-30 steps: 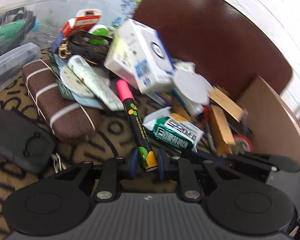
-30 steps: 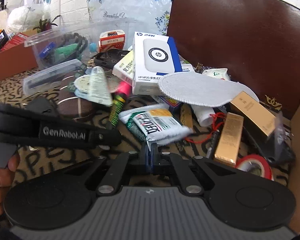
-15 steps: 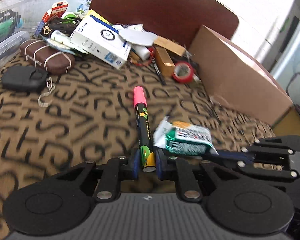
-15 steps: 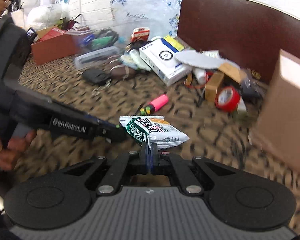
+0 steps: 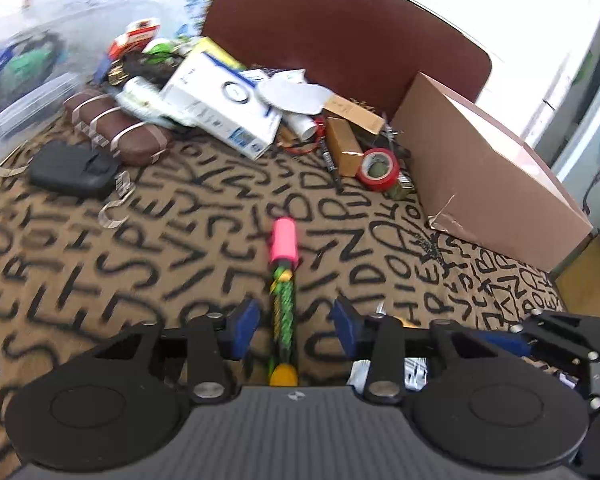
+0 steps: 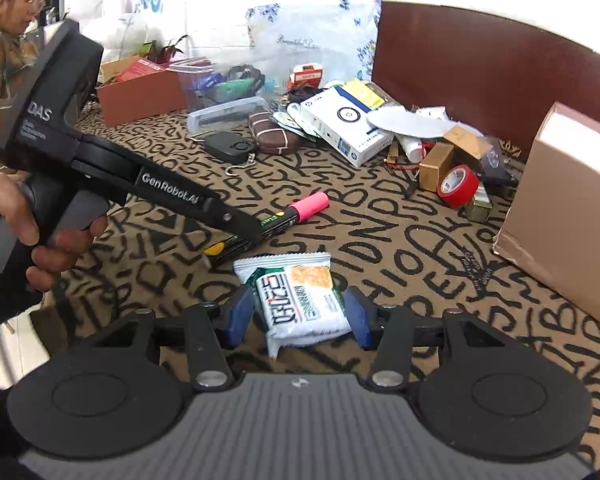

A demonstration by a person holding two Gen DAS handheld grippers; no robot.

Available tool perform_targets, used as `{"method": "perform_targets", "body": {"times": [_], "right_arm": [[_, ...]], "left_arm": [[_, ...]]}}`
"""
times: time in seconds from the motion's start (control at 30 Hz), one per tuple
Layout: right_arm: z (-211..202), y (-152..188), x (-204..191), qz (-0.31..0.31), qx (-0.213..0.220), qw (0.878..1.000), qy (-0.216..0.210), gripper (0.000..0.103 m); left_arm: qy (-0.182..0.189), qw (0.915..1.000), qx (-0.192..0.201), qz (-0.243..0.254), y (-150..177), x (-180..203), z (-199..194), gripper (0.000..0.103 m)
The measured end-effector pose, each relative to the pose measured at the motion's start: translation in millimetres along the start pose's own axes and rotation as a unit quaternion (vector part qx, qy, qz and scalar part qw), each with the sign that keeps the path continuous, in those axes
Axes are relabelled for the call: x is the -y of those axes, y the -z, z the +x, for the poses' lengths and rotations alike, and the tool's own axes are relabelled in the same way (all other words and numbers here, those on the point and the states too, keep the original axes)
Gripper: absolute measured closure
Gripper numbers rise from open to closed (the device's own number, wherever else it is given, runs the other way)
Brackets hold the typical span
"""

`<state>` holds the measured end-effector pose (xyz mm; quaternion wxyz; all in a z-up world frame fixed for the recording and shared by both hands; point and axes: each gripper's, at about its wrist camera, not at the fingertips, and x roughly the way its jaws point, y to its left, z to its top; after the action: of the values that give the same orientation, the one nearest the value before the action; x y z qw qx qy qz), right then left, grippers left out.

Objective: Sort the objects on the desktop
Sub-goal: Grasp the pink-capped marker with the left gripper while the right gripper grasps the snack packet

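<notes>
A marker with a pink cap (image 5: 283,280) lies on the letter-patterned cloth between the open jaws of my left gripper (image 5: 296,326); it also shows in the right wrist view (image 6: 296,212). A green and white snack packet (image 6: 300,300) lies on the cloth between the open jaws of my right gripper (image 6: 298,314). Neither gripper touches its object. The left gripper's body (image 6: 100,168) crosses the left of the right wrist view.
A pile at the back holds a white box (image 6: 348,124), a brown case (image 6: 272,136), a black scale (image 6: 226,148), red tape (image 6: 458,186) and gold boxes (image 6: 436,166). A cardboard box (image 6: 568,208) stands at the right. Clear plastic bins (image 6: 224,92) sit back left.
Both grippers have opened and released the marker and the snack packet onto the cloth. Both had pulled back from the pile carrying them.
</notes>
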<state>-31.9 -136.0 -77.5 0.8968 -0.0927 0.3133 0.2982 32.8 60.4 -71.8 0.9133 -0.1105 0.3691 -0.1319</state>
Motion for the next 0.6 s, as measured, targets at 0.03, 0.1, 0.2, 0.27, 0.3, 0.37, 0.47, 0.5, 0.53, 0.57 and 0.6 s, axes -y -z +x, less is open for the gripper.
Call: {"method": "perform_targets", "body": {"times": [0.03,0.1,0.2,0.27,0.3,0.37,0.47,0.5,0.53,0.57,0.6], "right_arm": [[6,-1,1,0.002,-0.003,1.0,-0.001,0.053],[13,-2,1,0.002,-0.004,1.0,-0.004,0.053],[17,-2,3,0.009,-0.002,1.0,-0.009,0.053],[18,-2,3,0.013,-0.002,1.0,-0.013,0.052],[18,-2,3,0.015,-0.002,1.0,-0.015,0.052],[18,-2,5,0.021,-0.001,1.0,-0.022,0.049],[20,-3,7,0.027,-0.002,0.999,-0.032,0.041],[22,-3,7,0.029,-0.004,0.999,-0.032,0.038],[24,-3,8,0.031,-0.006,0.999,-0.032,0.037],[27,-4,9,0.034,-0.007,0.999,-0.032,0.036],[29,-4,10,0.035,-0.007,0.999,-0.031,0.036]], "left_arm": [[-0.005,1.0,-0.003,0.005,-2,2,5,0.053],[-0.008,0.9998,-0.011,0.012,-5,4,14,0.051],[-0.017,0.9996,-0.018,0.017,-2,3,22,0.051],[-0.019,0.9994,-0.015,0.025,-1,5,21,0.051],[-0.019,0.9993,-0.015,0.028,0,5,21,0.052],[-0.018,0.999,-0.017,0.038,0,6,20,0.054],[-0.022,0.9985,-0.02,0.046,0,5,20,0.062],[-0.023,0.9984,-0.02,0.048,0,5,20,0.065],[-0.024,0.9982,-0.021,0.05,0,4,20,0.067],[-0.025,0.9981,-0.021,0.052,0,4,20,0.07],[-0.025,0.9981,-0.022,0.052,0,4,20,0.071]]}}
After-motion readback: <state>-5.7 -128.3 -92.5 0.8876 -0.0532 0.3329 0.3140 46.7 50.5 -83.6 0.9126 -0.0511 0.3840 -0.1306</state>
